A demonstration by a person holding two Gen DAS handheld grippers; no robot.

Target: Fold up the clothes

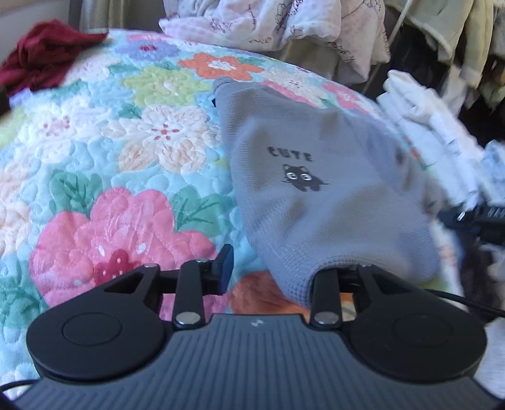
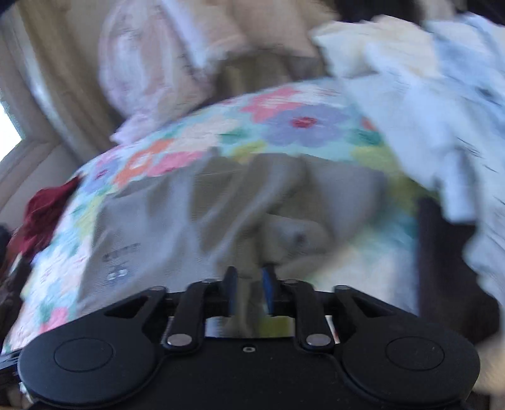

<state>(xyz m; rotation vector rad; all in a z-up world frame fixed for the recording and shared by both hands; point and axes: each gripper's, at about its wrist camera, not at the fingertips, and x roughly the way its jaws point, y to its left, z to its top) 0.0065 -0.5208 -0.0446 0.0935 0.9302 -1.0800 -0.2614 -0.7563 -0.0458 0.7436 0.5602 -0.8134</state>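
Observation:
A grey waffle-knit top [image 1: 303, 176] with the word CUTE and a black cat print lies on the floral quilt [image 1: 104, 151]. My left gripper [image 1: 284, 271] is open; its left finger [image 1: 222, 271] is bare over the quilt, and the top's near hem drapes over the right finger. In the blurred right wrist view the same grey top [image 2: 202, 214] spreads ahead. My right gripper [image 2: 249, 290] has its fingers close together with grey fabric in the narrow gap; the blur hides whether they pinch it.
A dark red garment [image 1: 44, 53] lies at the quilt's far left. A pink-and-white floral cloth [image 1: 258, 22] is piled at the back. White and pale blue clothes [image 1: 432, 126] are heaped on the right [image 2: 426, 104].

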